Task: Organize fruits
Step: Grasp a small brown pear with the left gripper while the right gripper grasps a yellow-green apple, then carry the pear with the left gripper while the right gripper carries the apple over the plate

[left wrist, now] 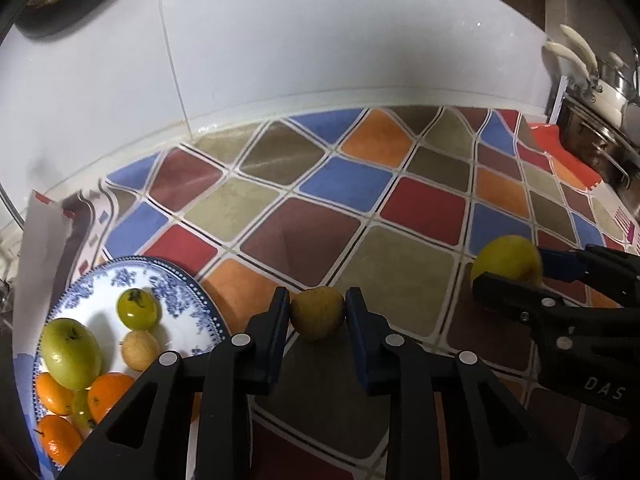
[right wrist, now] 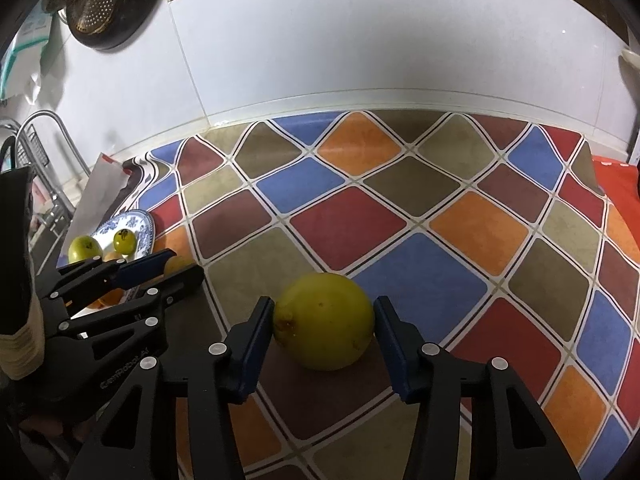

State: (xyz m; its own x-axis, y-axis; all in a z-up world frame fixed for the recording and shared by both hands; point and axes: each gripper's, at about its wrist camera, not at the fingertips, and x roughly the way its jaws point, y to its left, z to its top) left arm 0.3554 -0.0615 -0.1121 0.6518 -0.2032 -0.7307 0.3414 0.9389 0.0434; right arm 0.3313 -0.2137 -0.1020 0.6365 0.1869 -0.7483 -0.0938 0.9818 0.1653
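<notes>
Black fingers of the left gripper [left wrist: 318, 312] squeeze a small yellow-green fruit [left wrist: 317, 313] from both sides, low over the bench [left wrist: 332, 184] with its colored diamond cloth. Over by the left edge sits a blue and white plate [left wrist: 188, 292] with oranges and green fruits on it. Nearer the right side, the right gripper [right wrist: 324, 318] has its fingers touching both sides of a big yellow lemon [right wrist: 325, 322] that rests on the cloth.

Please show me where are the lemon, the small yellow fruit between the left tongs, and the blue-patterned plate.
lemon [right wrist: 325, 322]: right wrist view, middle of its yellow skin.
small yellow fruit [left wrist: 317, 312]: left wrist view, centre of its front side.
blue-patterned plate [left wrist: 188, 300]: left wrist view, bare patterned rim on the right side.
</notes>
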